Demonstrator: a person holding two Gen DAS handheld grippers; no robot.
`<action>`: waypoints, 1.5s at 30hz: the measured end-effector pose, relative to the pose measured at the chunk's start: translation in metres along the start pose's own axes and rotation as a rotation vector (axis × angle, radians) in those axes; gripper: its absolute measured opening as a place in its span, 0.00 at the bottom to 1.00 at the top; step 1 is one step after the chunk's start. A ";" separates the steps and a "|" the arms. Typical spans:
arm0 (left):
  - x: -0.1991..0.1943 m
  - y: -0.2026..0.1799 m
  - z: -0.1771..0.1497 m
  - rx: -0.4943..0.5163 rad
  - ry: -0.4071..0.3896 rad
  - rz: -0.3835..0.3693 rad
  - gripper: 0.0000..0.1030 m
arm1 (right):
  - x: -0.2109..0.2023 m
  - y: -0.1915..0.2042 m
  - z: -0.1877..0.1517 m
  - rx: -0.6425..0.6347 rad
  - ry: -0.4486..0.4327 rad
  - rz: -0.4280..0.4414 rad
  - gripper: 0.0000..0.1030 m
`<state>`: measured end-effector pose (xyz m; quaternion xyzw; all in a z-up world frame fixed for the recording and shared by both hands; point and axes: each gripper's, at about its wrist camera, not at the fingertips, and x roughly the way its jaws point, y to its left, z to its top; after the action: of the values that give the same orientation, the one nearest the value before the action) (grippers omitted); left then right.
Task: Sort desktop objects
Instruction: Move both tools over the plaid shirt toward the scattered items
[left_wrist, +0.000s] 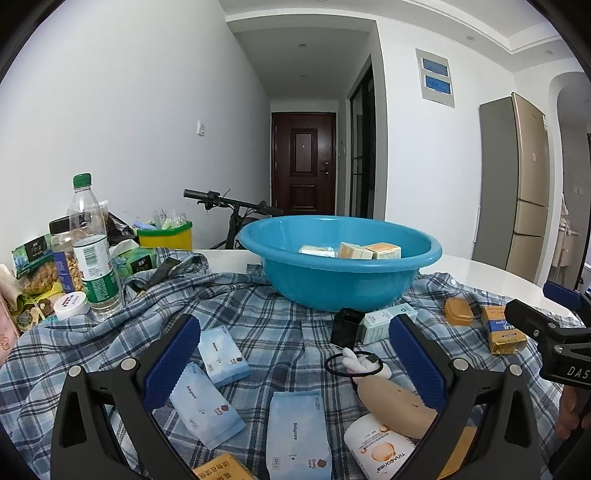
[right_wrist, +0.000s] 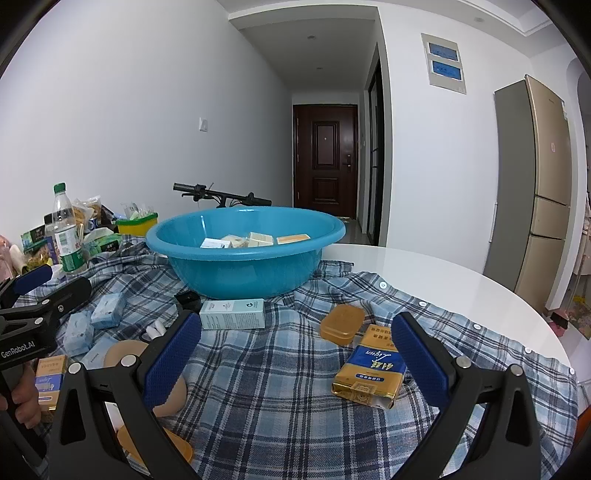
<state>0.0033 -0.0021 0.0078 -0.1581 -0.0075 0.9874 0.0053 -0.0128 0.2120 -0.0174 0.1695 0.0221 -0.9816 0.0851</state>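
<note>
You have a few small boxes (right_wrist: 236, 242) in the blue basin (right_wrist: 243, 273) already. In front of it, tissue packs (left_wrist: 221, 356), a gold pack (right_wrist: 369, 373) and an amber case (right_wrist: 341, 324) still wait. Your left claw (left_wrist: 295, 354) and right claw (right_wrist: 297, 354) gape wide, empty.

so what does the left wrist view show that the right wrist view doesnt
Only the left wrist view: a black hair tie and a white TinaCone jar.

Only the right wrist view: the bare white table right of the plaid shirt.

Both: the blue basin holding small boxes, the gold and blue packet, the orange case, and the green-capped bottle.
</note>
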 end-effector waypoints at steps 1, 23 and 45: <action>0.000 -0.001 -0.002 0.002 -0.003 -0.004 1.00 | 0.002 0.003 0.000 -0.003 0.000 0.002 1.00; -0.014 0.007 0.073 0.021 -0.020 0.036 1.00 | -0.020 0.000 0.070 -0.025 -0.062 -0.006 1.00; -0.006 0.000 0.135 0.046 0.055 0.054 1.00 | -0.031 -0.013 0.140 -0.007 -0.110 -0.031 1.00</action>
<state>-0.0334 -0.0043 0.1376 -0.1850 0.0198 0.9824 -0.0173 -0.0319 0.2199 0.1251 0.1147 0.0235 -0.9906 0.0713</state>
